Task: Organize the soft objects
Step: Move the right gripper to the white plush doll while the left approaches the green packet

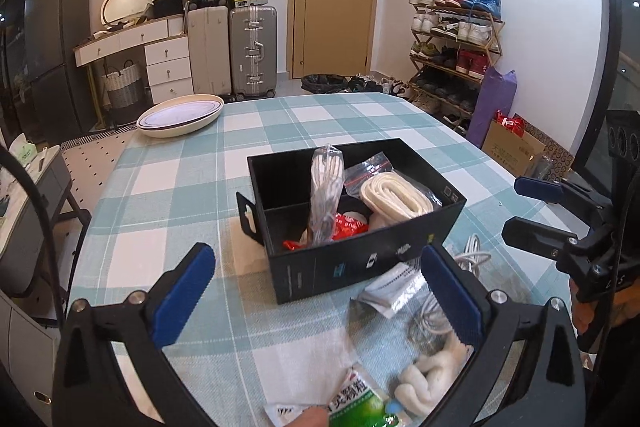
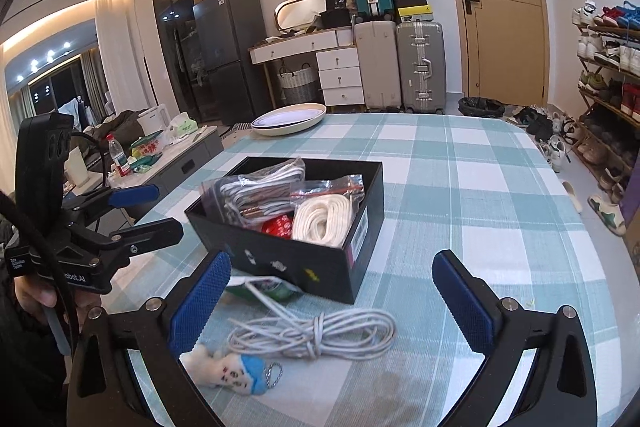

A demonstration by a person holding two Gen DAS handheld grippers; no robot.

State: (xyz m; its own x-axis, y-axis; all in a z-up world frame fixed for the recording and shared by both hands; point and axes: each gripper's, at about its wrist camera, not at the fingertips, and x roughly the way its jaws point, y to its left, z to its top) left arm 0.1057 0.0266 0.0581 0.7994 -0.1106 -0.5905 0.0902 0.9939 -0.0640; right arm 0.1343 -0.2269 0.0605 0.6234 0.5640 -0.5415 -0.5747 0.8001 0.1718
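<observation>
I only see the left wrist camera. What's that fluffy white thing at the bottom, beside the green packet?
Observer: A small plush toy with a blue hat and a keychain, lying on the tablecloth.
Operator: Is the white cable a big mess?
Observer: No, the white cable lies in a loose coil in front of the black box.
Operator: Is the right tool holding anything?
Observer: No, the right tool is wide open, and its pads touch nothing.
</observation>
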